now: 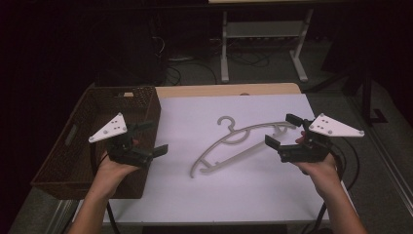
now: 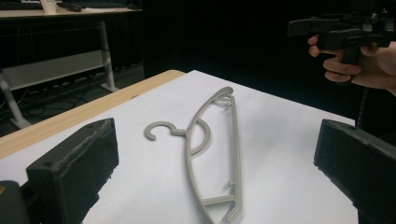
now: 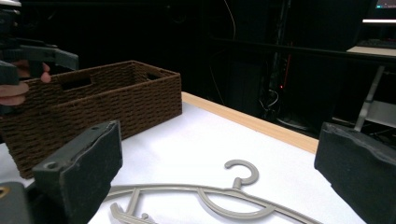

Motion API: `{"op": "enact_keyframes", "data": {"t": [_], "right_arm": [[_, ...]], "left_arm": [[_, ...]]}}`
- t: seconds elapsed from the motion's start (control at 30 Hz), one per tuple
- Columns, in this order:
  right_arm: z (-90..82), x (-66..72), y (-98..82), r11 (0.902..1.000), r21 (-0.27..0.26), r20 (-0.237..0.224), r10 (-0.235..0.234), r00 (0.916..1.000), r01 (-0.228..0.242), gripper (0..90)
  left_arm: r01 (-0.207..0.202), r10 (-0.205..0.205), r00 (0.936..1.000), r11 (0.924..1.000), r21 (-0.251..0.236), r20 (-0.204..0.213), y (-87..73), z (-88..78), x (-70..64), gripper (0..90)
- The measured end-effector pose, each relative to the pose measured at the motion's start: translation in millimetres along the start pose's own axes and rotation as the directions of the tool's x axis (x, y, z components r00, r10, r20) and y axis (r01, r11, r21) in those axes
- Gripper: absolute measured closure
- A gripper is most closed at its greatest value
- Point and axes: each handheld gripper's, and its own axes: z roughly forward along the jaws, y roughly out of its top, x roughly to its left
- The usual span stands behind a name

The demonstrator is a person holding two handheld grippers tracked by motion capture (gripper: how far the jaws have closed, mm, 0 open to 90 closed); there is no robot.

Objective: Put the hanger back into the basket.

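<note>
**Plainly a light, stiff thing: how the hanger should take a grip**

Nearest the person, both hands hover above the white table [image 1: 253,195] with nothing held. The left gripper [image 1: 152,136] has its jaws spread wide and empty, pointing across toward the middle of the table; the right gripper [image 1: 282,130] stands likewise wide and empty, facing back the other way. Between them, apart from both, the hanger [image 1: 234,146] lies flat on the white surface, its hook [image 1: 226,122] toward the far side and one arm end close to the right gripper.

It looks like thin moulded plastic, pale grey, so I judge it light and fairly stiff, though the long arms may flex a little if lifted from one end. The surface seems smooth, so the pads could slip on a narrow rib. Lying flat, it offers little edge to get under. The neck just below the hook, where the curved brace meets the arms, looks the best balanced hold; taking an arm end in each gripper would be steadier.

Farther off on the left, a brown woven basket [image 1: 141,97] stands at the table's edge, beside the left gripper.
</note>
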Motion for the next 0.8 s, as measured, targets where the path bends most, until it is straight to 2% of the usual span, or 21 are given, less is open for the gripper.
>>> {"op": "enact_keyframes", "data": {"t": [0.23,0.47,0.8], "right_arm": [[10.8,-2.1,-2.3,0.9995,0.030,0.015,-0.014,0.9998,0.013,0.4],[24.9,-6.8,-3.1,0.9994,0.035,0.014,-0.001,0.9999,0.001,0.3],[37.6,-10.5,-3.4,0.9988,0.048,0.017,0.008,0.9998,-0.009,0.4]], "left_arm": [[-0.001,0.002,0.9999,0.9999,-0.015,0.017,6.6,5.9,-4.1,0.0],[-0.004,0.005,0.9992,0.9998,-0.020,0.041,14.1,18.7,-8.1,0.0],[-0.009,0.010,0.9963,0.9999,-0.012,0.085,18.8,47.8,-15.4,0.0]]}}
